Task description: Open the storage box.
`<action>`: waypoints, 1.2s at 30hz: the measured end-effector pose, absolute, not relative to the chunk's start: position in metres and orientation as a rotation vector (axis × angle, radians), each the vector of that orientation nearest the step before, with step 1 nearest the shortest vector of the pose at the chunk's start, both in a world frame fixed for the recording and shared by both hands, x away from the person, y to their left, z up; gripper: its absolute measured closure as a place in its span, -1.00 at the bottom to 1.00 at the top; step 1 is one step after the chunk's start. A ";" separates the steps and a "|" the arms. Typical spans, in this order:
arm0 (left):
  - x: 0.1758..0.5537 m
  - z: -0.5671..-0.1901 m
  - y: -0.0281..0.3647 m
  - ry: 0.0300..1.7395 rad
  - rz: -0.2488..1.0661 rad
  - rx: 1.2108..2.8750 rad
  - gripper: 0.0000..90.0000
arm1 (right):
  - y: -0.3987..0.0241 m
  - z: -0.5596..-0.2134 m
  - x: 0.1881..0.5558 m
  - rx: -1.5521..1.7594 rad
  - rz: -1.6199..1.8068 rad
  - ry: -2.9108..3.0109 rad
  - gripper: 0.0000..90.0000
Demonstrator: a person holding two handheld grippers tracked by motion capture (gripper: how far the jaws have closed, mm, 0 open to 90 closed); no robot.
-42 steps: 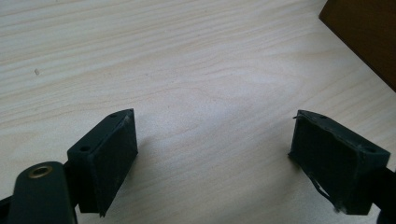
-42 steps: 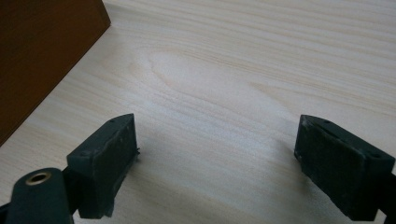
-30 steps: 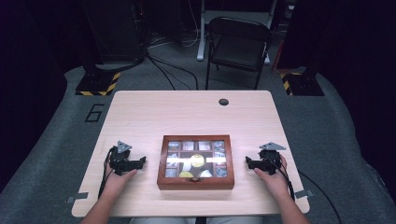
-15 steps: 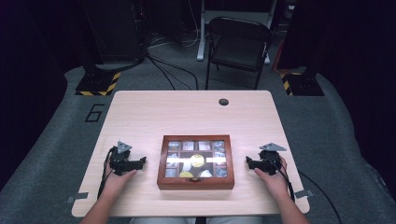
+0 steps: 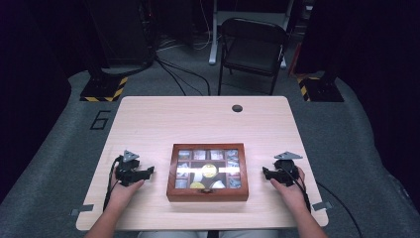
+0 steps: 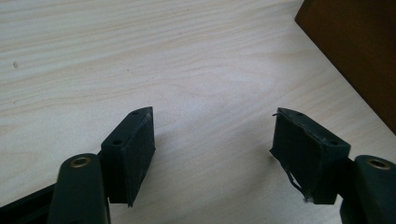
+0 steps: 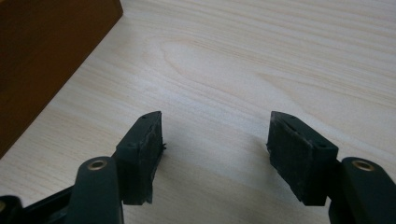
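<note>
Dark brown wooden compartment box with glass lid (image 5: 207,172) lies shut at the near centre of the pale wood table (image 5: 198,119); left gripper (image 5: 147,172) and right gripper (image 5: 266,172) flank it, jaws spread, empty; next, probably approaching the lid

Box (image 5: 207,192) on table (image 5: 198,119), between both claws.

Both grippers are black; the left gripper (image 6: 212,140) has blocky jaws with small screw holes and brass rivets; the right gripper (image 7: 215,142) matches it; each carries a grey triangular plate and a black cable; forearms are sleeveless.
</note>
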State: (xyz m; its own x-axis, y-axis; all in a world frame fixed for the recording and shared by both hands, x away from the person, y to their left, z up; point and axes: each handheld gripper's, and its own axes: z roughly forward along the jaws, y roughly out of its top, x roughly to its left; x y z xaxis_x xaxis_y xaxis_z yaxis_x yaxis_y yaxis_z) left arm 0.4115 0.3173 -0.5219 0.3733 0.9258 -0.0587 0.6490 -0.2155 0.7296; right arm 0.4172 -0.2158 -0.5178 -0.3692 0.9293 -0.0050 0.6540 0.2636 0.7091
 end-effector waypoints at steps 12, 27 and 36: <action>0.397 -0.504 0.307 1.274 0.470 1.979 -0.25 | -0.220 -0.508 0.409 1.436 0.951 2.114 -0.18; 0.389 -0.494 0.302 1.265 0.418 1.941 -0.20 | -0.208 -0.495 0.397 1.347 0.986 2.133 -0.17; 0.384 -0.488 0.300 1.241 0.431 1.952 -0.19 | -0.199 -0.489 0.389 1.272 0.991 2.159 -0.12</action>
State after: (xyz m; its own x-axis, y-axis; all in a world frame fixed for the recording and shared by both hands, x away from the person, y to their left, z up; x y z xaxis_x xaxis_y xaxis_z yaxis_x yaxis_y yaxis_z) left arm 0.3835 0.2998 -0.4881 0.4686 0.8759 -0.1148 0.6160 -0.2308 0.7532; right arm 0.3888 -0.1993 -0.4887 -0.4779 0.8783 -0.0163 0.5601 0.3190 0.7645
